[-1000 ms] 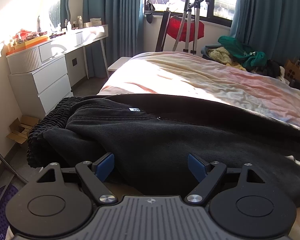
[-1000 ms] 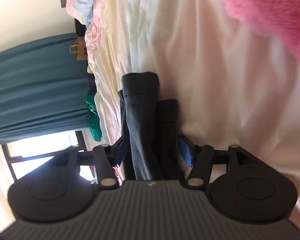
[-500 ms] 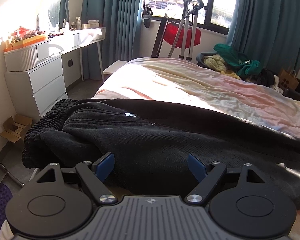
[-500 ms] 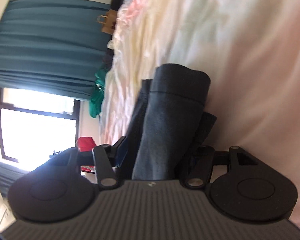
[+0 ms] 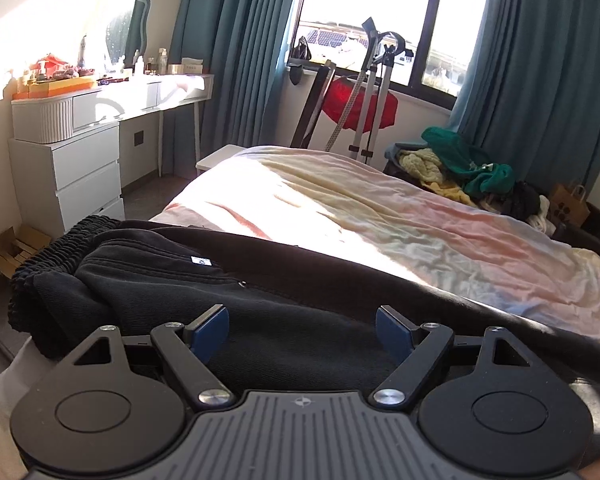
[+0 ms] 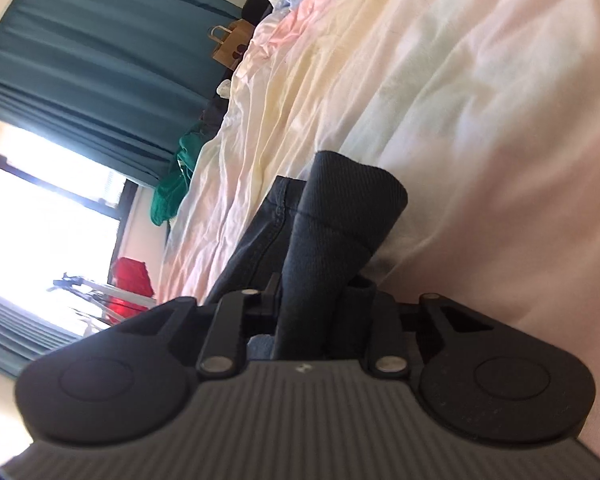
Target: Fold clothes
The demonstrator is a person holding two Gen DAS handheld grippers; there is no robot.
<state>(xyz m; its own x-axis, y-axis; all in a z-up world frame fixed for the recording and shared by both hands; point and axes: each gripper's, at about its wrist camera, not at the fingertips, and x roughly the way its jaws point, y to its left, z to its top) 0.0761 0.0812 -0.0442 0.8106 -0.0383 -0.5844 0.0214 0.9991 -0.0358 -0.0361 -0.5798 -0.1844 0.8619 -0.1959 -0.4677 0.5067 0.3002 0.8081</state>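
Now black trousers (image 5: 300, 320) lie between the left hand-held gripper (image 5: 302, 330) fingers.

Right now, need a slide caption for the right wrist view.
Right tool shut on the cuffed leg ends of the dark trousers, above the pastel bedsheet.

Left tongs (image 5: 302, 330) spread wide, blue pads (image 5: 208, 330) apart, nothing between them, hovering just over black trousers (image 5: 260, 300). Trousers lie across near edge of bed (image 5: 380, 216), elastic waistband (image 5: 56, 252) bunched at left, small white label (image 5: 201, 261) on top. Pastel sheet sunlit. White drawer unit (image 5: 72, 168) at left wall. Teal curtains (image 5: 236, 52) flank window. Pile of clothes (image 5: 460, 164) at far right.
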